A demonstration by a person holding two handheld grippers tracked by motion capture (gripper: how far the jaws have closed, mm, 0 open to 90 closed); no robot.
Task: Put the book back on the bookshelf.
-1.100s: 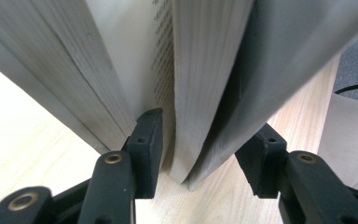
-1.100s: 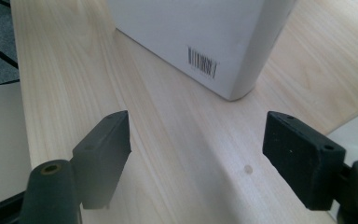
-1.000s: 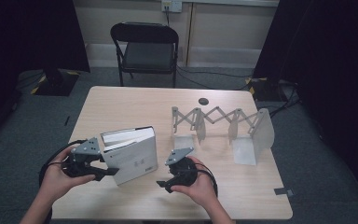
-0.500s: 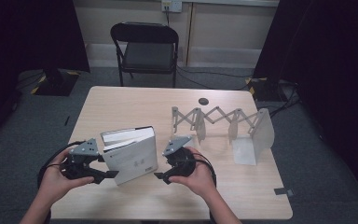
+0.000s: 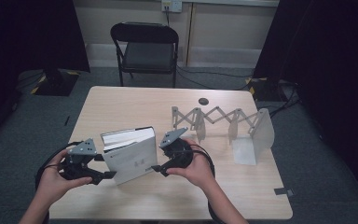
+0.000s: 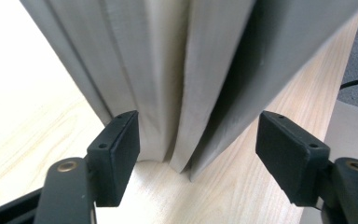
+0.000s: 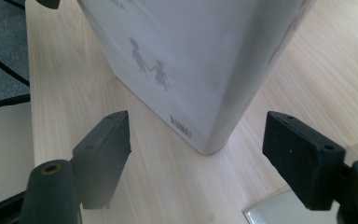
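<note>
A thick white book [image 5: 130, 156] stands on its lower edge on the wooden table [image 5: 121, 105], tilted, with its page block up. My left gripper [image 5: 105, 166] is open at the book's left end. In the left gripper view the book's fore-edge pages [image 6: 191, 70] sit between the spread jaws of this gripper [image 6: 198, 163] without touching either pad. My right gripper [image 5: 157, 158] is open at the book's right end. In the right gripper view the book's [image 7: 191, 56] spine corner and barcode lie between the jaws of that gripper [image 7: 198, 154], clear of both.
A grey accordion-style rack [image 5: 223, 121] with upright end plates stands to the right of the book. A small black disc [image 5: 203, 101] lies near the far edge. A black folding chair [image 5: 145, 46] stands beyond the table. A tape scrap [image 5: 286, 191] marks the near right corner.
The right gripper has moved left and forward up to the book's right end. The left gripper has edged in at the left end. The book has stayed put.
</note>
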